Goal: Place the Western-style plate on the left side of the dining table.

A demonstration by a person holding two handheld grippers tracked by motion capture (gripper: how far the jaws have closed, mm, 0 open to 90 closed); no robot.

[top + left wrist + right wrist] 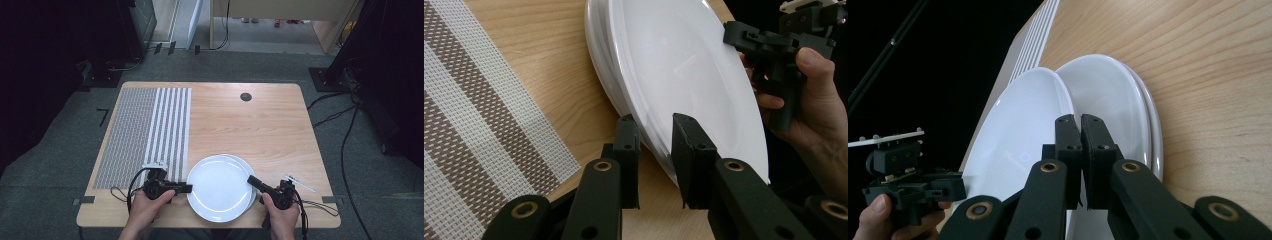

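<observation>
Plates (220,192), a stack of white ones, sit at the near edge of the worktop (260,125), just right of the striped mat (145,132). We count at least 2, with the top one shifted a bit toward us off the one below.

Left gripper (186,188) comes in from the mat side, and in its own view (655,132) the jaws are parted with the top plate's rim (664,160) sitting between them; we can't tell if they're touching it. Right gripper (251,180) is at the opposite rim, and in its view (1081,125) the jaws are pressed nearly together over the plates, but we can't tell if there's any rim between them.

A small white stick (300,182) lies near the right hand (281,217).
</observation>
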